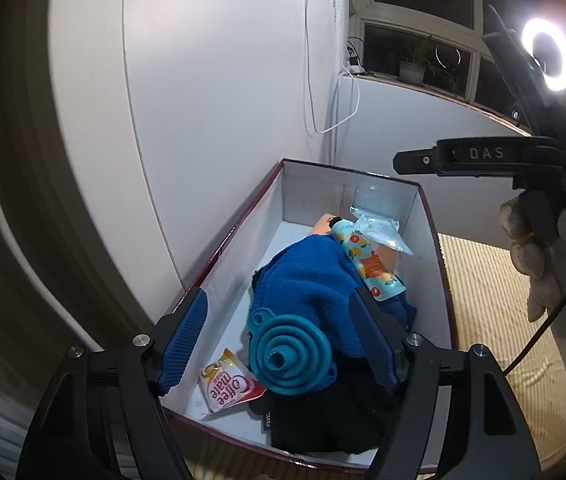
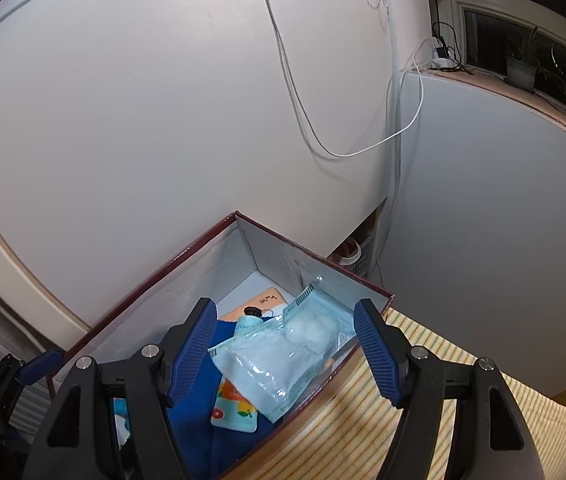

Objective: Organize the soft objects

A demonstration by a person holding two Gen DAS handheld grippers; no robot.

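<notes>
Both grippers, left (image 1: pixel 279 344) and right (image 2: pixel 285 354), wide apart, empty, above box (image 1: pixel 239 236); teal funnel (image 1: pixel 289 354) atop blue towel (image 1: pixel 303 280).

We hold our left hand-held gripper (image 1: pixel 281 344) pointing downward, its blue-padded fingers (image 1: pixel 185 344) spread wide with nothing between them. Our right hand-held gripper (image 2: pixel 285 354) likewise gapes, tilted down. Our gloved right hand (image 1: pixel 543 248) grips its handle.
</notes>
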